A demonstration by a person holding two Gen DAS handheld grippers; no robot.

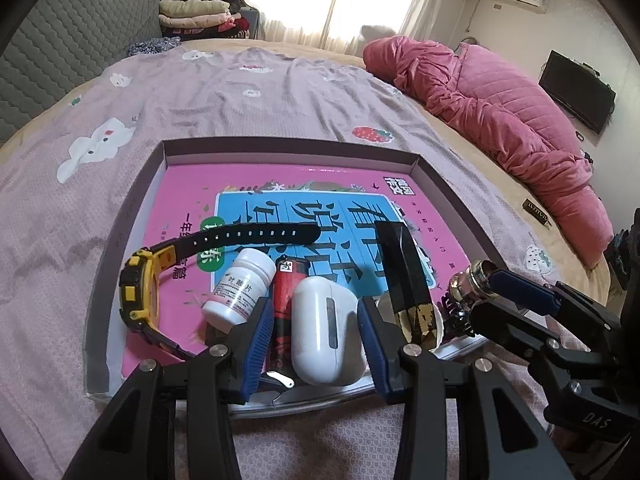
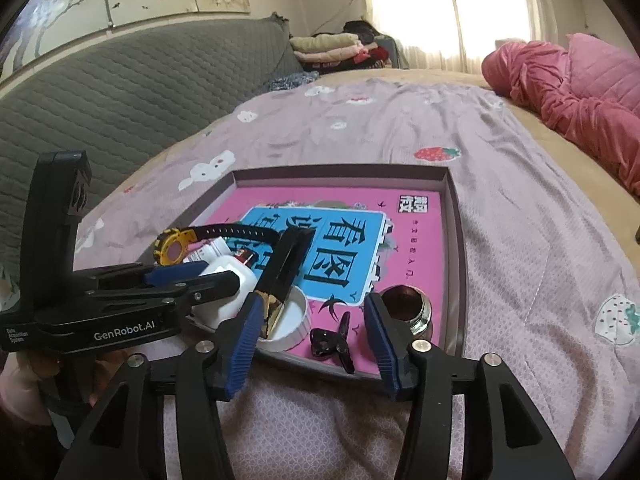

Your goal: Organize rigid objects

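My left gripper (image 1: 316, 328) straddling, not pinching, the white earbud case (image 1: 326, 328) in the shallow box (image 1: 292, 146), my right gripper (image 2: 312, 322) released, black hair clip (image 2: 334, 340) between its jaws, metal jar (image 2: 408, 310) just beside

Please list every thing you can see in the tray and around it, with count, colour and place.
tray: one, grey, on the bed
book: one, pink and blue, lining the tray
watch: one, yellow and black, tray's left side
pill bottle: one, white, beside the watch
lighter: one, red, between bottle and case
earbud case: one, white, near edge
black box: one, black and gold, leaning on a white dish
metal jar: one, silver, right corner
hair clip: one, black, near edge
quilt: one, pink, far right
left hand-held gripper: open, around the case
right hand-held gripper: open
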